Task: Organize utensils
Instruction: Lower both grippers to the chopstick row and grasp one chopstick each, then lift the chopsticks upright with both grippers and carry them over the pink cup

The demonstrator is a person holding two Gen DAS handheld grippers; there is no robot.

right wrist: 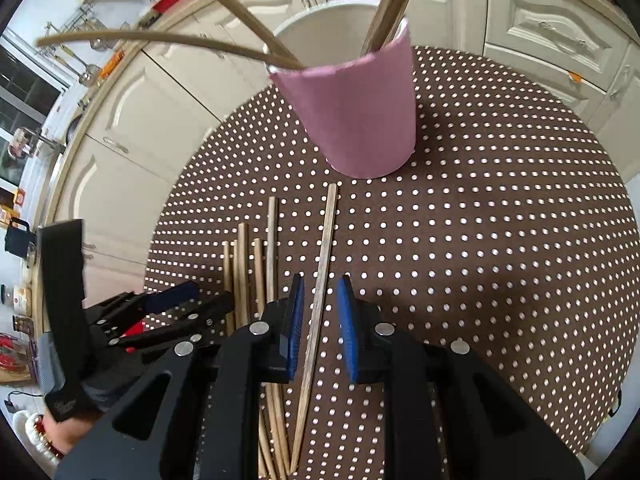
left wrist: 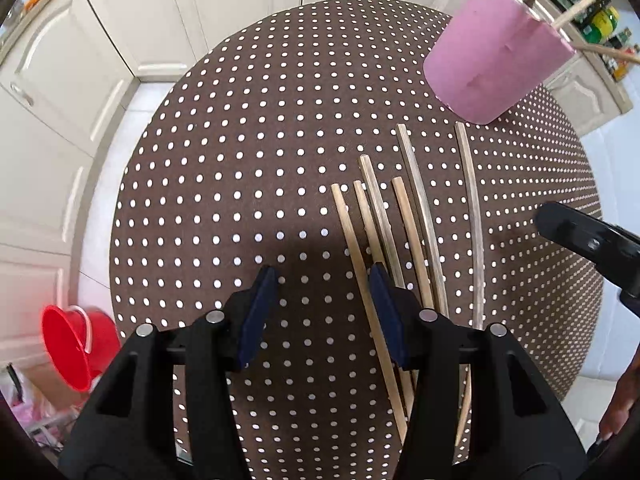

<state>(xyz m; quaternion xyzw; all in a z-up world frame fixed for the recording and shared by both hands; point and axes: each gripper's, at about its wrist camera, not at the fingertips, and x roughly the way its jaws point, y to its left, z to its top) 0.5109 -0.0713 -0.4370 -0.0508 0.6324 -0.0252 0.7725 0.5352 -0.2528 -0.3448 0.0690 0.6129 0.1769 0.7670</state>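
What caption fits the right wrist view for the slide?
Right gripper, open, straddles one chopstick lying apart from the others, below the pink cup on the dotted table.

Left wrist view looking steeply down from close above the dotted table (left wrist: 224, 184), pink cup (left wrist: 492, 56) upper right of frame, right wrist view equally near, cup (right wrist: 356, 116) upper centre, both sharing chopsticks (left wrist: 424, 220) (right wrist: 322, 264) at lower centre

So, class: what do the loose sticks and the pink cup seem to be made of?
Chopsticks: probably bamboo or wood, matte tan with a streaky grain, unvarnished by the look.
Pink cup: likely a white cup wrapped in matte pink paper; a seam and a loose upper edge show.
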